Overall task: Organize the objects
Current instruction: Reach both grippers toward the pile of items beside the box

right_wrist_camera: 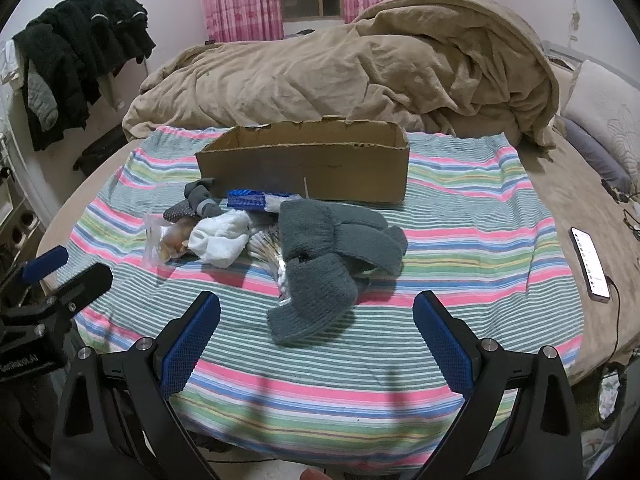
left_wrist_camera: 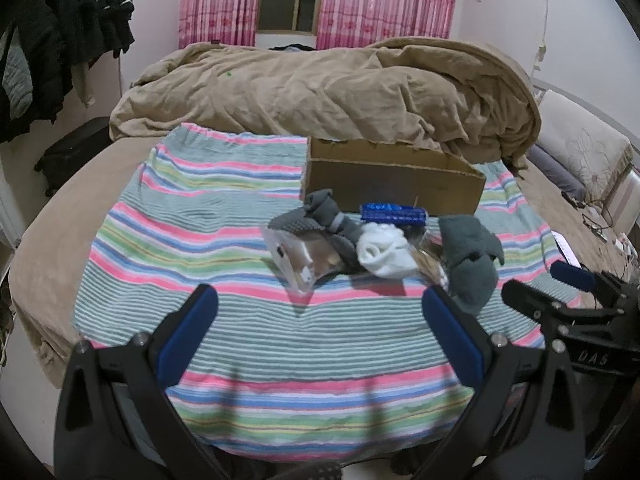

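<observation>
An open cardboard box [left_wrist_camera: 394, 178] [right_wrist_camera: 304, 164] stands on a striped towel [left_wrist_camera: 240, 240] [right_wrist_camera: 460, 248] on the bed. In front of it lies a pile: grey knitted socks [right_wrist_camera: 320, 260] [left_wrist_camera: 470, 264], a white sock [left_wrist_camera: 380, 254] [right_wrist_camera: 220, 242], a darker grey sock [left_wrist_camera: 324, 210] [right_wrist_camera: 200, 200], a blue packet [left_wrist_camera: 394, 213] [right_wrist_camera: 246, 200] and a clear plastic bag [left_wrist_camera: 298, 260] [right_wrist_camera: 164, 244]. My left gripper [left_wrist_camera: 320, 304] is open and empty, short of the pile. My right gripper [right_wrist_camera: 316, 308] is open and empty, just before the grey socks.
A crumpled tan duvet [left_wrist_camera: 320, 92] [right_wrist_camera: 360, 76] fills the far side of the bed. A phone [right_wrist_camera: 591, 263] on a cable lies at the right. Dark clothes [left_wrist_camera: 60, 40] [right_wrist_camera: 80, 48] hang at the left. A pillow [right_wrist_camera: 608, 120] lies at the far right.
</observation>
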### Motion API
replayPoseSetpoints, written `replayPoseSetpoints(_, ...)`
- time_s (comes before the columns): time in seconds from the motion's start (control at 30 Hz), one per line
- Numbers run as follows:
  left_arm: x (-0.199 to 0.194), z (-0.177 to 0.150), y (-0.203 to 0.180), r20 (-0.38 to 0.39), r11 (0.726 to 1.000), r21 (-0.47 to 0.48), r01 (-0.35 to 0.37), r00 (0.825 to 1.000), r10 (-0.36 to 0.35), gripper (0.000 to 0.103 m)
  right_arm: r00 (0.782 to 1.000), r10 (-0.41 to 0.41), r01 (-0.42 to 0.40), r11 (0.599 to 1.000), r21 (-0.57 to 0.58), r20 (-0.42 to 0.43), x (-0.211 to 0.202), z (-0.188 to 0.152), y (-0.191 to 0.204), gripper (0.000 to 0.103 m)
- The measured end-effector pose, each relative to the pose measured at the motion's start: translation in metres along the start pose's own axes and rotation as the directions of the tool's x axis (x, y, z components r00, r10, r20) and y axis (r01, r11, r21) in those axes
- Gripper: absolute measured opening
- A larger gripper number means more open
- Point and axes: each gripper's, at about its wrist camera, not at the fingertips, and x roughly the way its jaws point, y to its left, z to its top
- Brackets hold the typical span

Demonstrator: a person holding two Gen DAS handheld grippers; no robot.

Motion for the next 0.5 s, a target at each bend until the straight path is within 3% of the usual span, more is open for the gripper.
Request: replayPoseSetpoints(0.5,-0.0006,0.0000,0.0039,0.002,1.000,-0.010,0.001,1.000,-0.001,0.102,1.000,0.002,-0.001,1.000,0.021,-0.007,-0.0025,-0.0009,-0.0035,0.099)
